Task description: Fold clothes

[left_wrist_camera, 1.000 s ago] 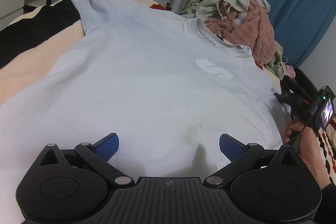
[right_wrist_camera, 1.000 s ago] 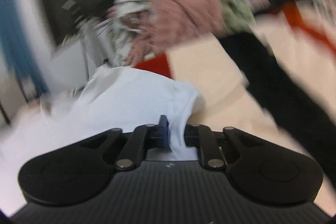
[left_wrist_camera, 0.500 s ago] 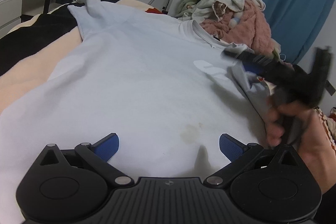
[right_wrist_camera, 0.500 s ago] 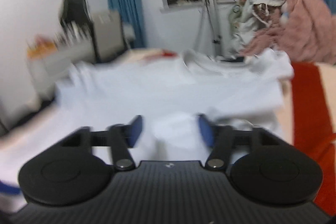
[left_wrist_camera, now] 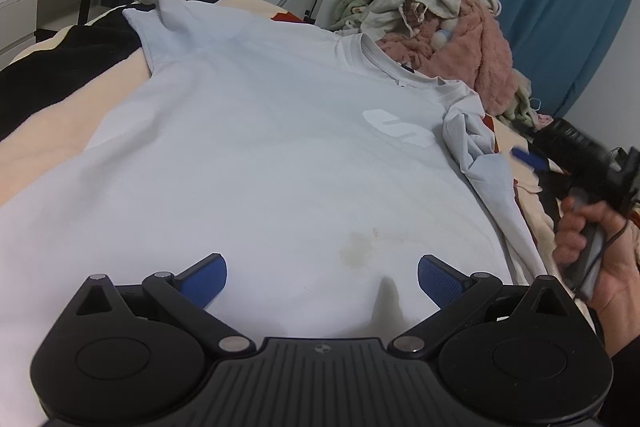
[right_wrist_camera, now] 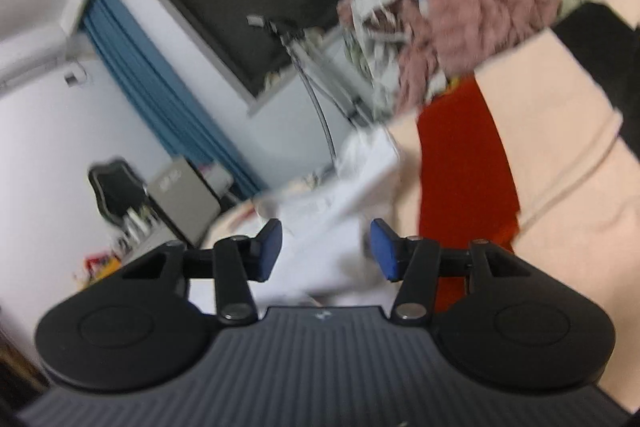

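Left hand-held gripper (left_wrist_camera: 322, 279) spread over t-shirt (left_wrist_camera: 260, 155) hem | right hand-held gripper (right_wrist_camera: 326, 247) closing, empty, beside rumpled sleeve (left_wrist_camera: 476, 147)

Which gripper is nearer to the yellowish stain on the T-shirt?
Left. The left gripper hangs open just below the stain, over the T-shirt. The right gripper is off the shirt's right edge, near the crumpled sleeve, farther away.
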{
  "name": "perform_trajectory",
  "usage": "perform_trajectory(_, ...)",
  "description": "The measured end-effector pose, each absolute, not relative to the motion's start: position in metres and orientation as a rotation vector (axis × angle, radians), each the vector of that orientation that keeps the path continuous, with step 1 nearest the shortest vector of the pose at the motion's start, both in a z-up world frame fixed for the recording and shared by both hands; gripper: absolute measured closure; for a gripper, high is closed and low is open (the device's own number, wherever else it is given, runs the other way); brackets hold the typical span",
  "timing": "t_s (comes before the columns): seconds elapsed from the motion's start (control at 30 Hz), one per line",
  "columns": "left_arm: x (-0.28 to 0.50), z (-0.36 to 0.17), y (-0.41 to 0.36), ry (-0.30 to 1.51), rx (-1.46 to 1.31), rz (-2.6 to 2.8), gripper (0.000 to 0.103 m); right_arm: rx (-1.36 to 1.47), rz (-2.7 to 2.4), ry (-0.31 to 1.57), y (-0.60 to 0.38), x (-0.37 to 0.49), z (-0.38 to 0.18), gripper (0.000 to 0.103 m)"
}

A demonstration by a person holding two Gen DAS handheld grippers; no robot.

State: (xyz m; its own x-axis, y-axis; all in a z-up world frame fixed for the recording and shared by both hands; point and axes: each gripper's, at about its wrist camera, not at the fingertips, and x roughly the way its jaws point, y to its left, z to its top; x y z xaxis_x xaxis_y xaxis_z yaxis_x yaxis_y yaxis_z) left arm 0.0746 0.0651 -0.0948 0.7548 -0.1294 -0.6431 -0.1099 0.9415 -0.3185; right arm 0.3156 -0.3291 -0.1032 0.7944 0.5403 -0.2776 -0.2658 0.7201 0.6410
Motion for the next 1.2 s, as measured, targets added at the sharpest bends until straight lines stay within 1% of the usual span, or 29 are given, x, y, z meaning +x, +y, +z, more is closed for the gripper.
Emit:
perform_trajectory(0.07, 0.075, -0.096, 0.065, 0.720, -0.347, -0.010, 0.000, 0.566, 0.459, 0.523, -0.319, 0.319, -0.113, 0.051)
perform_trajectory(0.2, 0.077, -0.098, 0.063, 0.723, -0.335, -0.010, 0.000, 0.509, 0.516, 0.555, -0.292, 0.321, -0.122, 0.051)
perform_trajectory(0.37, 0.078, -0.099, 0.063, 0.722, -0.332, -0.010, 0.000, 0.290, 0.595, 0.559, -0.259, 0.318, -0.110, 0.051)
perform_trajectory(0.53, 0.078, -0.100, 0.064, 0.721, -0.333, -0.012, 0.000, 0.241, 0.575, 0.598, -0.258, 0.320, -0.110, 0.051)
perform_trajectory(0.57, 0.078, -0.100, 0.065, 0.720, -0.333, -0.013, 0.000, 0.247, 0.547, 0.613, -0.256, 0.321, -0.112, 0.056)
perform_trajectory(0.63, 0.078, -0.100, 0.065, 0.720, -0.334, -0.013, 0.000, 0.282, 0.512, 0.626, -0.254, 0.321, -0.113, 0.087)
perform_trajectory(0.67, 0.078, -0.100, 0.066, 0.719, -0.334, -0.014, 0.000, 0.302, 0.498, 0.618, -0.256, 0.322, -0.112, 0.090)
perform_trajectory(0.8, 0.078, -0.100, 0.065, 0.719, -0.330, -0.014, 0.000, 0.378, 0.426, 0.551, -0.278, 0.320, -0.094, 0.093)
perform_trajectory(0.93, 0.078, -0.099, 0.064, 0.719, -0.325, -0.013, 0.000, 0.448, 0.229, 0.412, -0.326, 0.304, -0.055, 0.093)
perform_trajectory(1.07, 0.077, -0.099, 0.063, 0.718, -0.320, -0.012, 0.000, 0.332, -0.066, 0.236, -0.363, 0.283, -0.033, 0.093)
perform_trajectory(1.1, 0.077, -0.099, 0.063, 0.718, -0.318, -0.012, 0.000, 0.308, -0.143, 0.221, -0.371, 0.282, -0.036, 0.093)
perform_trajectory(1.2, 0.077, -0.099, 0.061, 0.716, -0.303, -0.014, 0.000, 0.290, -0.325, 0.293, -0.396, 0.292, -0.057, 0.091)
